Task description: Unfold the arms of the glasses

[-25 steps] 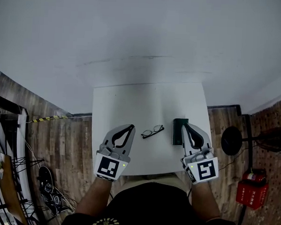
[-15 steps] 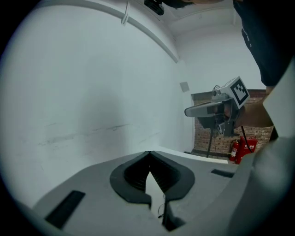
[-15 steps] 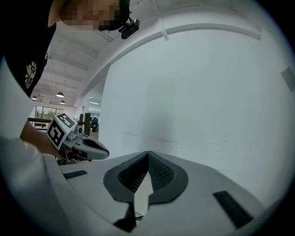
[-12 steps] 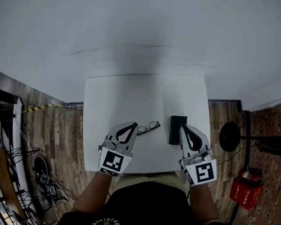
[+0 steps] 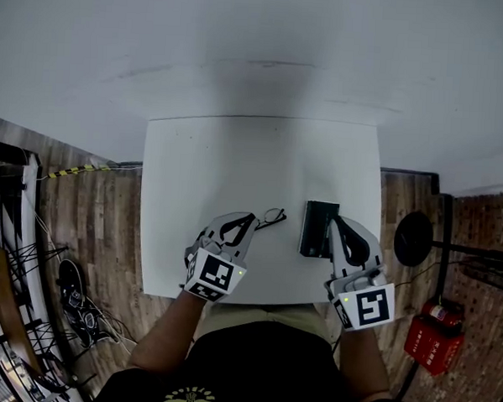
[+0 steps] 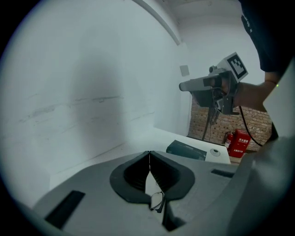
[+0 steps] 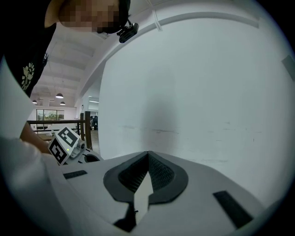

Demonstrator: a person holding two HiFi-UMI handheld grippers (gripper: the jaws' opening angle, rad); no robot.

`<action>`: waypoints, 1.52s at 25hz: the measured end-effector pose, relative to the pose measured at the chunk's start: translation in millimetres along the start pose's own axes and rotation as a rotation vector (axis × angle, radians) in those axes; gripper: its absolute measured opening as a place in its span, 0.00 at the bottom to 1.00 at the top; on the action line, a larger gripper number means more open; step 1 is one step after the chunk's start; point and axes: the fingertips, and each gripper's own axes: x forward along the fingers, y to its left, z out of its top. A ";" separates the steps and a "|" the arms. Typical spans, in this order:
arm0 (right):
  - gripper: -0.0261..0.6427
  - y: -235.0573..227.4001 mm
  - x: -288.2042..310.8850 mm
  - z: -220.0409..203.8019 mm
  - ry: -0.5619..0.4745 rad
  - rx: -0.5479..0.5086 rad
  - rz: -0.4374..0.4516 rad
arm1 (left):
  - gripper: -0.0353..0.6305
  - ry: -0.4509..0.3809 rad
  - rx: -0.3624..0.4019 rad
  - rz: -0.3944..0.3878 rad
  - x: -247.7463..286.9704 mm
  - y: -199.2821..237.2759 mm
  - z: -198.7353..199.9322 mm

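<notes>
The folded black-framed glasses point(image 5: 272, 215) lie on the white table point(image 5: 203, 168), left of centre near its front. My left gripper point(image 5: 252, 217) is shut on nothing, and its tip is right beside the glasses' left end; whether it touches them I cannot tell. In the left gripper view the glasses point(image 6: 156, 201) show low in the gap behind the shut jaws point(image 6: 149, 152). My right gripper point(image 5: 335, 219) is also shut and empty, with its tip over the right edge of a dark case point(image 5: 316, 229). In the right gripper view its jaws point(image 7: 148, 153) meet.
The dark rectangular case point(image 6: 186, 150) lies right of the glasses. A small white disc point(image 6: 215, 152) sits on the table beyond it. A red fire extinguisher point(image 5: 429, 335) and a black round stand base point(image 5: 413, 240) are on the wooden floor at the right.
Both grippers have come down toward the table. The left one has closed in on the glasses, its tip now at their left end. Both stay shut.
</notes>
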 end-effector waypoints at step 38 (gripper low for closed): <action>0.03 -32.9 25.7 -47.6 0.078 0.067 0.055 | 0.22 0.567 0.206 -0.174 97.6 -47.3 -150.5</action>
